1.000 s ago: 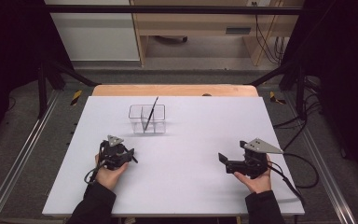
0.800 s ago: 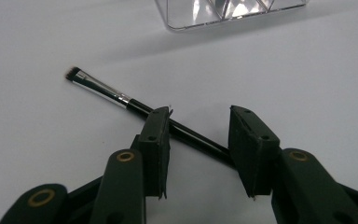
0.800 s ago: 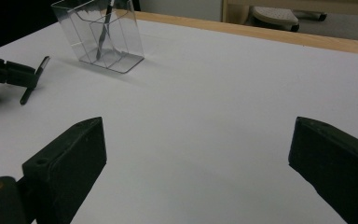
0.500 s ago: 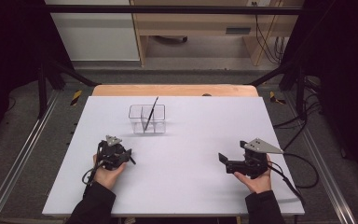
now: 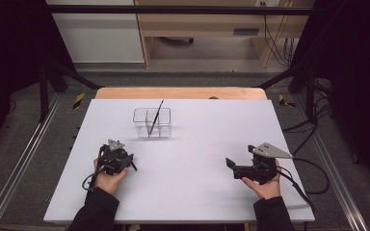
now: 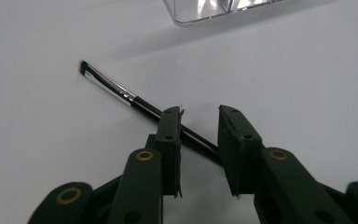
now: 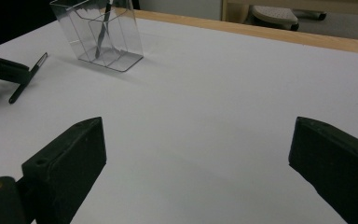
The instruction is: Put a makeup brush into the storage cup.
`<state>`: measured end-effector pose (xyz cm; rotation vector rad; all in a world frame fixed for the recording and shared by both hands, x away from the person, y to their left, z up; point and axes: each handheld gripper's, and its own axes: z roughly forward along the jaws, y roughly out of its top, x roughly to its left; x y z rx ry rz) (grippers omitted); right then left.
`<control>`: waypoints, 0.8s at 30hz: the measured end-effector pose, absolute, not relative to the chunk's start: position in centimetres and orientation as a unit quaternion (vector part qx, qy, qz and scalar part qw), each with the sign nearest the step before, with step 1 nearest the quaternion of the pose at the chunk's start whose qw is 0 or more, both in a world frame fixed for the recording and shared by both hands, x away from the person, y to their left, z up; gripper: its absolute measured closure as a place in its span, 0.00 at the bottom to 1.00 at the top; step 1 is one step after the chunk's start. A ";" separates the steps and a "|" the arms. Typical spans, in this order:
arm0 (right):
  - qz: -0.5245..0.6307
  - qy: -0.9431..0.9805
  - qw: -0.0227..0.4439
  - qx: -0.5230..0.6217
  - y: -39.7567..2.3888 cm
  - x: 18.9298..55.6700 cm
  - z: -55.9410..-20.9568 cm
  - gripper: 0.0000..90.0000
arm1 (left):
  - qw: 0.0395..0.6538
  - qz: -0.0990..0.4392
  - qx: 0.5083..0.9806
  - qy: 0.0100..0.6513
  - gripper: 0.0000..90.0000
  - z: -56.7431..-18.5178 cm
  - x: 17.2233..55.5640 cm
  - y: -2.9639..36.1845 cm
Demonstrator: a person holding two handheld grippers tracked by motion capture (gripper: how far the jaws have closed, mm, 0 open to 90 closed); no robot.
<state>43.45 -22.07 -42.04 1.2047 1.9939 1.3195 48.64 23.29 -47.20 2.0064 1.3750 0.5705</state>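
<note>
Left gripper view shows the thin make-up brush (image 6: 121, 95) lying flat on the white table (image 6: 307, 84), with its handle passing between the two black jaws of the left gripper (image 6: 199, 135). The jaws have just been closing, but a gap is visible on both sides of the handle, so the pads do not press it yet; I judge the brush is not gripped at this moment.

The long axis of the brush runs diagonal to the jaws: the bristle tip w/ the silver ferrule points up and to the left in this view, and the back end goes under the right jaw. So the jaws cross the handle at an angle, approx. in its middle part, not at the ferrule.

The clear organizer box (image 5: 152, 123) stands beyond the brush, near but apart from it, and one other brush (image 5: 155, 117) leans in it already.

In the high view the right gripper (image 5: 232, 166) rests well apart at the other side of the table, its jaws wide open and nothing between them. The left hand is clearly the nearer one, so prob. the pick-up belongs to it.
</note>
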 end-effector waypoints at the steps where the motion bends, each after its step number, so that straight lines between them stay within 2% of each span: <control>1: 0.480 0.725 0.229 0.438 -22.1 43.5 -42.1 0.05 | 0.317 0.215 0.763 0.522 0.79 -47.2 48.6 23.4; 12: 0.480 0.725 0.228 0.439 -22.1 43.5 -42.1 0.05 | 0.311 0.222 0.763 0.522 0.80 -47.2 48.6 23.6; 16: 0.481 0.724 0.227 0.440 -22.1 43.4 -42.1 0.05 | 0.308 0.221 0.757 0.531 0.68 -47.5 48.6 23.5; 20: 0.479 0.725 0.227 0.439 -22.1 43.5 -42.1 0.05 | 0.311 0.221 0.754 0.535 0.63 -47.6 48.6 23.3; 24: 0.480 0.725 0.228 0.438 -22.1 43.5 -42.1 0.05 | 0.306 0.225 0.755 0.535 0.66 -47.6 48.5 23.3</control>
